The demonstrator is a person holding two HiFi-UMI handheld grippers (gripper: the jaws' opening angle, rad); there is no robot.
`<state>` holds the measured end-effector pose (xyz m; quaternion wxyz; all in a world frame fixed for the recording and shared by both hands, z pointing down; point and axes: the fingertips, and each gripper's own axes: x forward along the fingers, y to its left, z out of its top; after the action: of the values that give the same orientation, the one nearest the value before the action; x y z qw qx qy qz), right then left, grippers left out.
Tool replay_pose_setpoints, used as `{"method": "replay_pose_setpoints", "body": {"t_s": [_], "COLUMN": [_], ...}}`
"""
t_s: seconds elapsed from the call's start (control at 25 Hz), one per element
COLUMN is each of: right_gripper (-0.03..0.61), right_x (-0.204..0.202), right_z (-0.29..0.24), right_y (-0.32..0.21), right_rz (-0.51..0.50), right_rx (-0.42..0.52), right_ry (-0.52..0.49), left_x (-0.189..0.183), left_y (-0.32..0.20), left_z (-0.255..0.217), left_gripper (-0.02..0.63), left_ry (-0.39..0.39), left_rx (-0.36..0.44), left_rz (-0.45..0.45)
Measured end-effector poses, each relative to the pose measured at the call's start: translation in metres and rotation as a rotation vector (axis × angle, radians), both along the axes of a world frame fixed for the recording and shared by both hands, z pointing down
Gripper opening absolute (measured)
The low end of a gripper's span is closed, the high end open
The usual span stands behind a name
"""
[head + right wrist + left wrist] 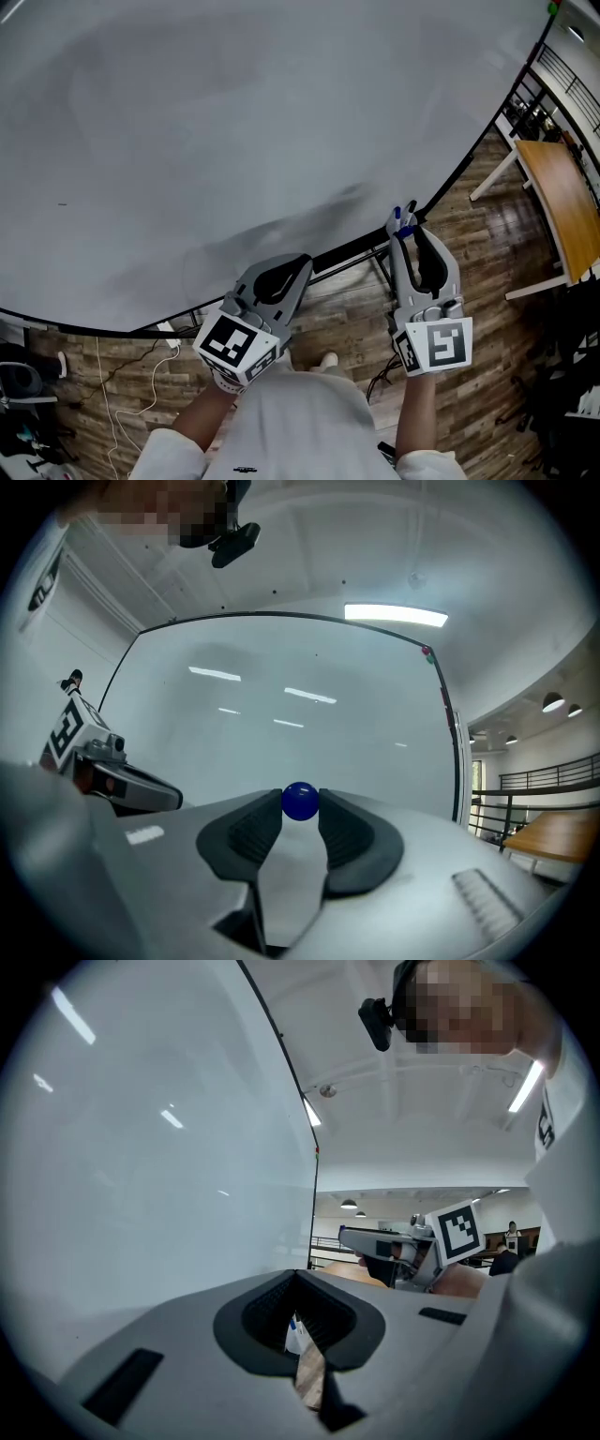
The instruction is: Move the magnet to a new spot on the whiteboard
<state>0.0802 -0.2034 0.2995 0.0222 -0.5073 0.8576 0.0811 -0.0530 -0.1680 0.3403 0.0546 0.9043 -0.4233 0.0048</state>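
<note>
A small round blue magnet [300,802] sits pinched between the tips of my right gripper [300,810], which is shut on it. In the head view the magnet [404,217] and right gripper [405,225] are at the lower right edge of the large whiteboard [234,141]; contact with the board cannot be told. My left gripper [291,267] hangs lower left of it, near the board's bottom edge. Its dark pads [323,1321] stand together with nothing between them. The whiteboard [300,705] fills the right gripper view ahead.
A wooden table [562,206] stands to the right of the board. White cables [141,375] lie on the wood floor at the lower left. A black railing [534,794] runs beyond the board's right edge. The person's body is right below both grippers.
</note>
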Motion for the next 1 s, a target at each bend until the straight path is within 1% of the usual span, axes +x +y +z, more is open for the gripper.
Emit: {"method": "replay_pose_setpoints", "body": {"t_s": [0.08, 0.24, 0.52, 0.8, 1.0], "right_gripper": [0.13, 0.13, 0.132, 0.131, 0.132], "right_x": [0.007, 0.016, 0.016, 0.021, 0.026], "right_z": [0.006, 0.026, 0.042, 0.038, 0.027], "right_y": [0.012, 0.027, 0.038, 0.048, 0.044], "right_rz": [0.009, 0.05, 0.076, 0.088, 0.073], "right_rx": [-0.013, -0.06, -0.078, -0.075, -0.057], "right_ry": [-0.003, -0.047, -0.056, -0.057, -0.054], "left_x": [0.001, 0.004, 0.007, 0.019, 0.029], "left_y": [0.002, 0.004, 0.007, 0.012, 0.013], "left_z": [0.0, 0.004, 0.005, 0.002, -0.002], "left_gripper": [0.006, 0.006, 0.006, 0.006, 0.006], "left_ry": [0.003, 0.011, 0.006, 0.006, 0.011], "left_rx": [0.002, -0.001, 0.0, 0.005, 0.011], "left_rz": [-0.004, -0.004, 0.004, 0.034, 0.048]}}
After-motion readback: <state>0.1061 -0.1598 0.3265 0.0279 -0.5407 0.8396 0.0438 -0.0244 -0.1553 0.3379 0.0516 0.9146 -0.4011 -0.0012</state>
